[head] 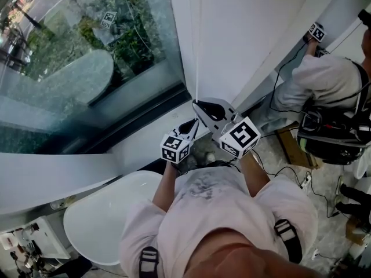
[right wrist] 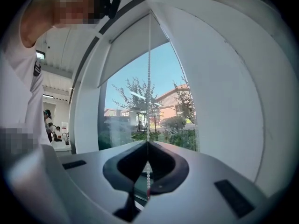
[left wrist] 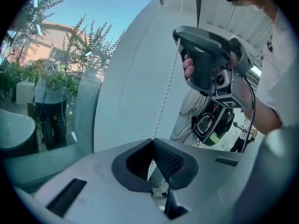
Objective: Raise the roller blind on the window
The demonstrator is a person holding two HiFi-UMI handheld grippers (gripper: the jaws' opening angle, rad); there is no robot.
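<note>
At the window (head: 87, 68), our left gripper (left wrist: 152, 140) and right gripper (right wrist: 147, 142) both hold fingers closed on the bead chain (right wrist: 149, 78).

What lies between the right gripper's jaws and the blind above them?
The chain: in the right gripper view it rises straight from the right gripper, whose jaws are shut on it, to the top of the blind.

The head view looks steeply down at the window (head: 87, 68). Both gripper views face upward, close in — sharing the bead chain (right wrist: 149, 87).
</note>
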